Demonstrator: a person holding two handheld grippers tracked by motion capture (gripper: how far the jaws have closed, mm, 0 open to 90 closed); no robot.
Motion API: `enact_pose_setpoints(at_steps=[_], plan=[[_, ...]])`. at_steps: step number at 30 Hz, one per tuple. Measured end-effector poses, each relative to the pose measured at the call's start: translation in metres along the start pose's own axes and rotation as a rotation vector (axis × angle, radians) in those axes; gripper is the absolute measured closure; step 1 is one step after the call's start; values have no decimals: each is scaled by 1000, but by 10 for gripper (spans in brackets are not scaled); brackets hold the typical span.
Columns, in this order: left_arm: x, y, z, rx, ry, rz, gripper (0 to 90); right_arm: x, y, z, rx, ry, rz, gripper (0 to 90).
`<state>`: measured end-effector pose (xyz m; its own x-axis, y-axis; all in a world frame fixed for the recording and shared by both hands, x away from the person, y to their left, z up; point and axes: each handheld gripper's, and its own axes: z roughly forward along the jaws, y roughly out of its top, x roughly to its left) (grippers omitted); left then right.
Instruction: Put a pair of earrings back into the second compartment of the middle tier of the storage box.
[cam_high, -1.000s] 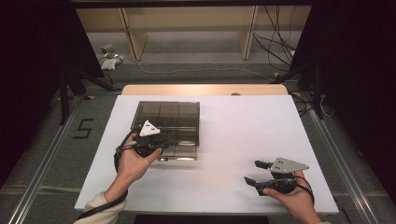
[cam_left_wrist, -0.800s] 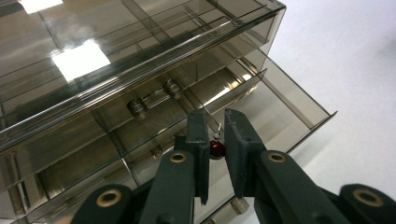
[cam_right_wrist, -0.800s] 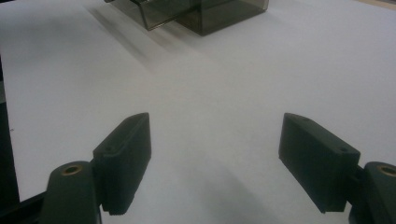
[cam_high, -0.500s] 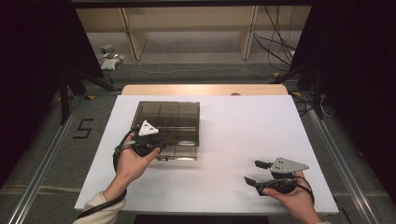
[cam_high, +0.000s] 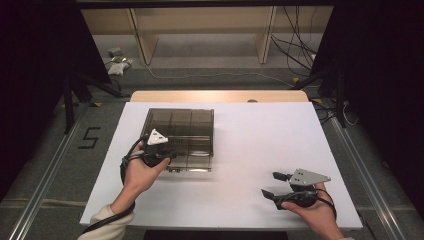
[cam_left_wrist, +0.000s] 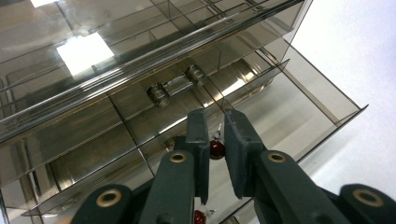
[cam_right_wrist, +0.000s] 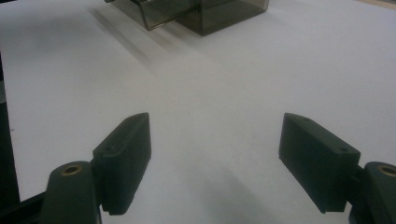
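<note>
As pulled, drawer (cam_left_wrist: 289, 107) long axis twd left gripper (cam_left_wrist: 215, 140)

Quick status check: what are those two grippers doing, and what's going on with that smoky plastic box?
Left gripper nearly shut over the box's open drawer. Right gripper open, idle over white table. Nothing in the way.

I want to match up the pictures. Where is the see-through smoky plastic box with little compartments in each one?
High view: the smoky clear plastic compartment box lies left of centre on the white table, the left gripper at its near edge.
Left gripper view: the box spreads across the upper left, its drawer pulled open.
Right gripper view: a corner of the box sits at the top edge.
Shared landmark: the white table.
</note>
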<state>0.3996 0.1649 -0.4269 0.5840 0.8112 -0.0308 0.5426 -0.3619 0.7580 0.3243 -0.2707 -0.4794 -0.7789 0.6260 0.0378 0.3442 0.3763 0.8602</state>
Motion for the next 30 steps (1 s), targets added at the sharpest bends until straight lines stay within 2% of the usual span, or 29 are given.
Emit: enact_pose_setpoints(at_steps=[30], plan=[[-5,-4,11,19,4,40,798,0,0,0,0,0,-2,262]])
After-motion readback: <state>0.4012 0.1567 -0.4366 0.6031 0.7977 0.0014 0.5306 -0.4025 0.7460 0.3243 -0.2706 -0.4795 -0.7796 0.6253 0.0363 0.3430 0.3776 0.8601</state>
